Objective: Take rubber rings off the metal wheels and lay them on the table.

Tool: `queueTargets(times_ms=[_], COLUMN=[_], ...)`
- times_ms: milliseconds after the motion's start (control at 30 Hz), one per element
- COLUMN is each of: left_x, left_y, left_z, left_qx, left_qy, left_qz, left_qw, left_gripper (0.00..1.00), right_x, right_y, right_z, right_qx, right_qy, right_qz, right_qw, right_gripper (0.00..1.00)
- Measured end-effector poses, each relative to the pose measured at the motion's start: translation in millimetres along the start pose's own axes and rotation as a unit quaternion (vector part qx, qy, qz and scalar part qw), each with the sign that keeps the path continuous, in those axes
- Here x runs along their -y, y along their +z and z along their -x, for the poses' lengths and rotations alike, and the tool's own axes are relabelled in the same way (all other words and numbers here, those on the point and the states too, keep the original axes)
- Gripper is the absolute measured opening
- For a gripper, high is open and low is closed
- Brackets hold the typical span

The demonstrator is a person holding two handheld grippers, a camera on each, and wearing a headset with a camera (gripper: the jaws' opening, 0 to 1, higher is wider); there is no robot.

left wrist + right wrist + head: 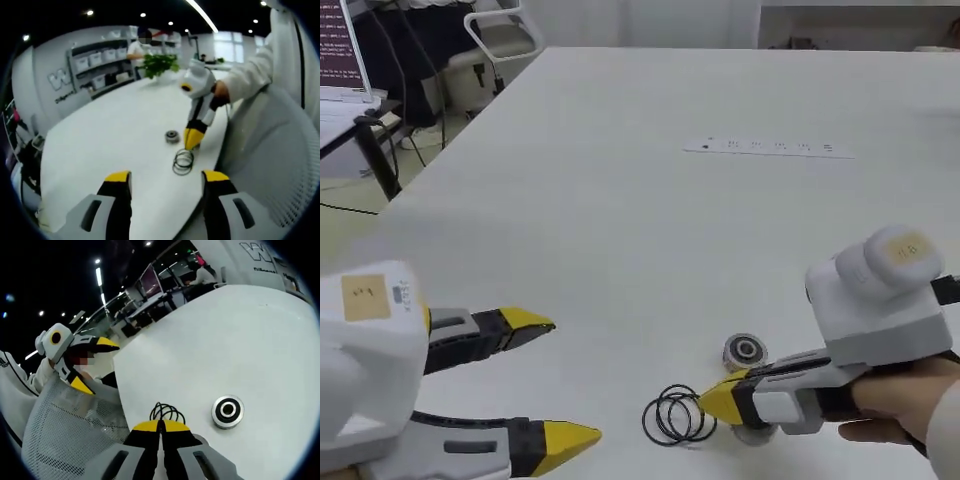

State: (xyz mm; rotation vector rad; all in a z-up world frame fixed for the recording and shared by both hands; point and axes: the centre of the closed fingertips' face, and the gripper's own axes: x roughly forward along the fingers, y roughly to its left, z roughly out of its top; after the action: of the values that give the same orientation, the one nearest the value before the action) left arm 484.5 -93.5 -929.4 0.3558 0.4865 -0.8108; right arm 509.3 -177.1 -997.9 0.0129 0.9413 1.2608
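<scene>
Several thin black rubber rings [677, 415] lie overlapped on the white table. My right gripper [718, 402] is shut, with its yellow tips on the right edge of the pile, pinching a ring there. A bare metal wheel [745, 350] lies flat just beyond it, and a second grey wheel [756, 433] peeks out under the right gripper. My left gripper [555, 378] hangs open and holds nothing, well to the left of the rings. The left gripper view shows the rings [183, 161], the wheel [172, 136] and the right gripper [192, 140] ahead. In the right gripper view the rings [167, 413] sit at the shut tips [160, 425], with the wheel [228, 411] to the right.
The table [650, 200] stretches far ahead, with a flat white strip [770, 148] lying on it in the distance. Its front edge is close behind the rings. A chair [505, 35] and a laptop [340, 60] stand off the far left corner.
</scene>
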Motion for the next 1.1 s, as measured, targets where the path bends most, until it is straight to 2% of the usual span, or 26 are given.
queueTargets(times_ms=[267,433,1100], left_x=[-1.9,-3.7,-3.7], left_y=[1.2,0.2,0.9], left_z=[0.6,0.7,0.4], left_qx=[0.007,0.006,0.008], left_qy=[0.004,0.007,0.009], left_qz=[0.008,0.008,0.010], left_qw=[0.9999,0.9999,0.9999], left_gripper=[0.55,0.55,0.54], right_x=[8.0,9.9,13.7], right_y=[-2.7,-7.1,-5.0], right_z=[-0.6,-3.2,-0.7], right_qx=[-0.006,-0.020,-0.022], right_qy=[-0.019,-0.033,-0.049], right_qz=[0.002,0.031,0.056], right_qw=[0.9998,0.9988,0.9970], right_gripper=[0.00,0.00,0.05])
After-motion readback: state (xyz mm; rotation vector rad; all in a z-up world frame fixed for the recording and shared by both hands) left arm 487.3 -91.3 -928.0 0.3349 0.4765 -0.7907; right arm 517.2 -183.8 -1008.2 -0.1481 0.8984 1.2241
